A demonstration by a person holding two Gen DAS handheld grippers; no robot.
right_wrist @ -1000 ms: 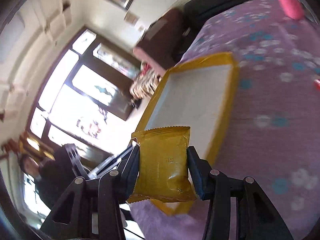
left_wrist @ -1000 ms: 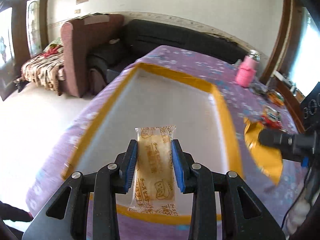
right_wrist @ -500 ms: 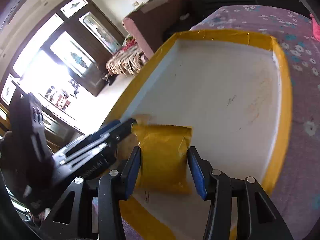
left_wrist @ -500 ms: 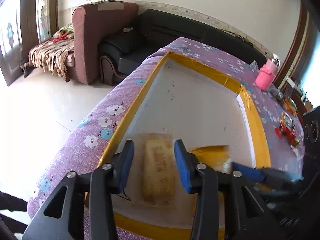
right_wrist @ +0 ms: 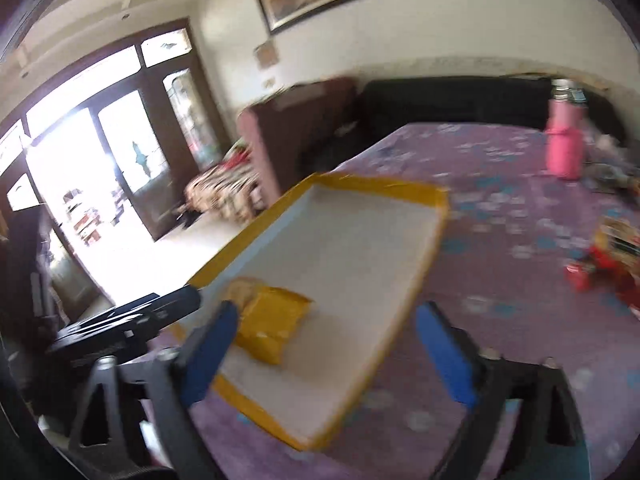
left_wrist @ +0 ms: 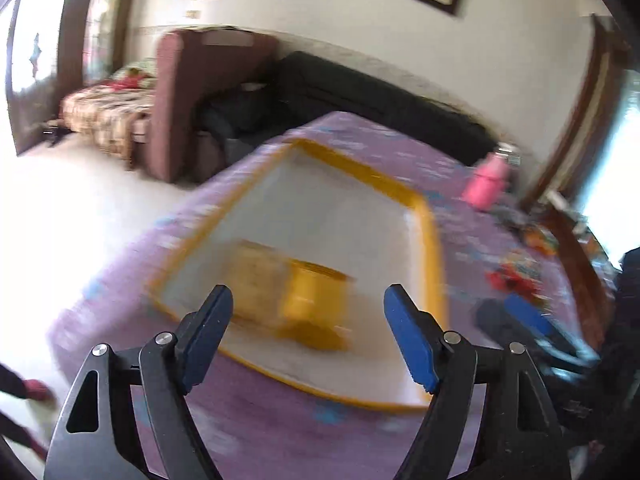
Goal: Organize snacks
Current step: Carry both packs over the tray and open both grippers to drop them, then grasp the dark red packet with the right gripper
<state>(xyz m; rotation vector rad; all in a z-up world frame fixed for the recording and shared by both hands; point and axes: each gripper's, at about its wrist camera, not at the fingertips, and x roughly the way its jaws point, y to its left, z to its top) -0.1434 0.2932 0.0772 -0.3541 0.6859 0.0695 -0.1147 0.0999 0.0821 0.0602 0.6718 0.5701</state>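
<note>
Both claws wide – snacks (left_wrist: 296,292) in tray (left_wrist: 434,248).

A worktop (right_wrist: 500,360) is covered by a purple flowered cloth (left_wrist: 280,432). On it are seen a yellow-rimmed white tray (right_wrist: 404,312), a pink bottle (right_wrist: 565,152) at the far edge, and red snack packets (right_wrist: 600,264), blurred, well apart from the tray.
</note>
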